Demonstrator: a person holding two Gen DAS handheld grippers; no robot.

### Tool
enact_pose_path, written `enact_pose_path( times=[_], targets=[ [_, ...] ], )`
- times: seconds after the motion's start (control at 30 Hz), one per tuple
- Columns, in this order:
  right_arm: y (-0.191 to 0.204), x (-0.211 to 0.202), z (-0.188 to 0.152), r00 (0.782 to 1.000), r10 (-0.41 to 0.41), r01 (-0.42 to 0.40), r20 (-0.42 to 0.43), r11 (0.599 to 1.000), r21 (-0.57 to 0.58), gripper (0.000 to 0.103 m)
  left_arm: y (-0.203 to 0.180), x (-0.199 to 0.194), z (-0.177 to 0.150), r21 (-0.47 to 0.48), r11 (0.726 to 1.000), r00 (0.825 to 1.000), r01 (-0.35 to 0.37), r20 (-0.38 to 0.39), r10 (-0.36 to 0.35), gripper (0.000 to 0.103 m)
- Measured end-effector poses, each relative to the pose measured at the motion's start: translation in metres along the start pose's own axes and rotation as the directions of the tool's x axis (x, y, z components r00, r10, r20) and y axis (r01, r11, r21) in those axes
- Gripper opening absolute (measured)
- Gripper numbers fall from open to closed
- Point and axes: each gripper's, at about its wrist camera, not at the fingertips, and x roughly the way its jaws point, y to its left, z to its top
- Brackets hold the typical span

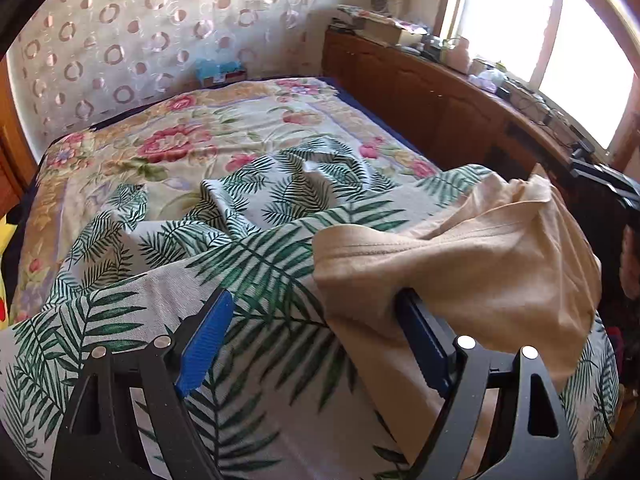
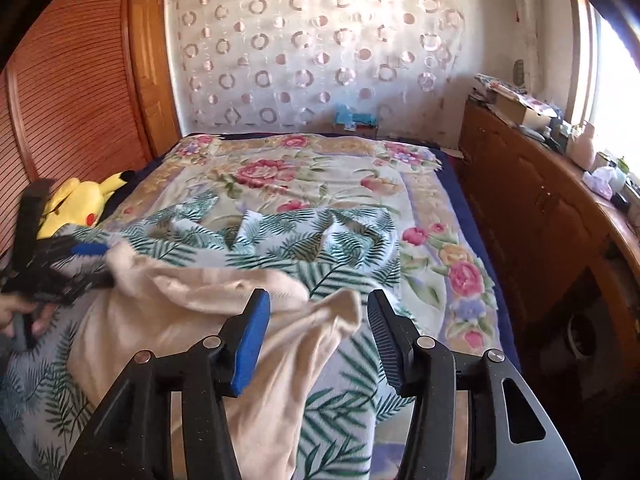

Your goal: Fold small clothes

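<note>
The left gripper (image 1: 316,300) stood with its jaws wide apart in the left wrist view, nothing pinched between the pads. Its blue pad (image 1: 204,344) at 7 o'clock was fully exposed, while the opposite finger at 5 o'clock was partly covered by a beige garment (image 1: 472,256) draped over its tip. That garment lay bunched from the centre toward 3 o'clock, resting on a palm-leaf sheet (image 1: 256,248) that covered the near part of the bed. A floral blanket (image 1: 192,136) extended behind it toward 11 o'clock, and a wooden cabinet (image 1: 432,96) ran along the 2 o'clock side beneath a bright window (image 1: 516,16). In the right wrist view, the right gripper (image 2: 318,304) stood partly open, its pads apart and pressing on nothing. The beige garment (image 2: 192,320) lay from 9 o'clock toward the centre, one limb of it reaching up between the fingers, close to the blue pad (image 2: 252,344) on the 7 o'clock finger; contact could not be confirmed. The left gripper (image 2: 86,262) appeared blurred at 9 o'clock, touching the garment's far edge, with a hand (image 2: 20,312) behind it. A yellow plush toy (image 2: 78,204) sat at 10 o'clock beside a louvred wooden door (image 2: 72,92).
</note>
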Motion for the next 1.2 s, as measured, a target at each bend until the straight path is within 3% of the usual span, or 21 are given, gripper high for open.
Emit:
enact_pose_path(
  times=[0.17, 0.33, 0.4, 0.43, 0.5, 0.57, 0.73, 0.8, 0.87, 0.9, 1.2],
  targets=[
    [-0.007, 0.007, -0.012, 0.997, 0.029, -0.03, -0.074, 0.999, -0.021, 0.053, 0.004, 0.005, -0.002, -0.011, 1.0, 1.0, -0.006, -0.001, 0.006, 0.084],
    [-0.026, 0.034, 0.015, 0.993, 0.051, -0.047, -0.103, 0.998, 0.045, 0.052, 0.005, 0.003, 0.0, -0.023, 1.0, 1.0, -0.01, 0.009, 0.011, 0.084],
    [-0.031, 0.039, 0.023, 0.992, 0.09, -0.085, -0.089, 0.994, 0.066, 0.009, 0.005, 0.001, 0.001, -0.031, 0.999, 1.0, -0.015, 0.021, 0.015, 0.084],
    [-0.034, 0.041, 0.027, 0.993, 0.084, -0.079, -0.078, 0.994, 0.074, 0.0, 0.006, -0.001, 0.002, -0.037, 0.999, 0.999, -0.017, 0.032, 0.018, 0.084],
    [-0.044, 0.039, 0.032, 0.999, -0.009, 0.013, -0.041, 0.994, 0.105, 0.0, 0.009, -0.007, 0.004, -0.055, 0.998, 0.997, -0.033, 0.062, 0.036, 0.084],
    [-0.052, 0.038, 0.031, 0.998, -0.052, 0.058, -0.044, 0.987, 0.148, 0.0, 0.012, -0.009, 0.005, -0.066, 0.997, 0.996, -0.05, 0.069, 0.054, 0.084],
    [-0.046, 0.02, 0.024, 0.998, -0.043, 0.047, -0.037, 0.992, 0.121, 0.0, 0.02, -0.012, 0.006, -0.085, 0.992, 0.992, -0.091, 0.084, 0.098, 0.084],
    [-0.038, 0.017, 0.018, 0.998, -0.034, 0.039, -0.053, 0.995, 0.094, 0.013, 0.022, -0.01, 0.006, -0.09, 0.99, 0.991, -0.104, 0.078, 0.111, 0.084],
    [-0.032, 0.011, 0.011, 0.998, -0.011, 0.017, -0.065, 0.995, 0.094, 0.063, 0.023, -0.011, 0.004, -0.099, 0.991, 0.993, -0.085, 0.074, 0.092, 0.084],
    [-0.031, 0.01, 0.008, 0.998, 0.018, -0.011, -0.065, 0.995, 0.101, 0.07, 0.022, -0.013, 0.003, -0.098, 0.993, 0.995, -0.066, 0.074, 0.073, 0.084],
    [-0.033, 0.013, -0.009, 0.988, 0.087, -0.07, -0.131, 0.99, 0.126, 0.072, -0.006, -0.014, -0.008, -0.033, 0.998, 0.998, 0.052, 0.041, -0.051, 0.084]
  ],
)
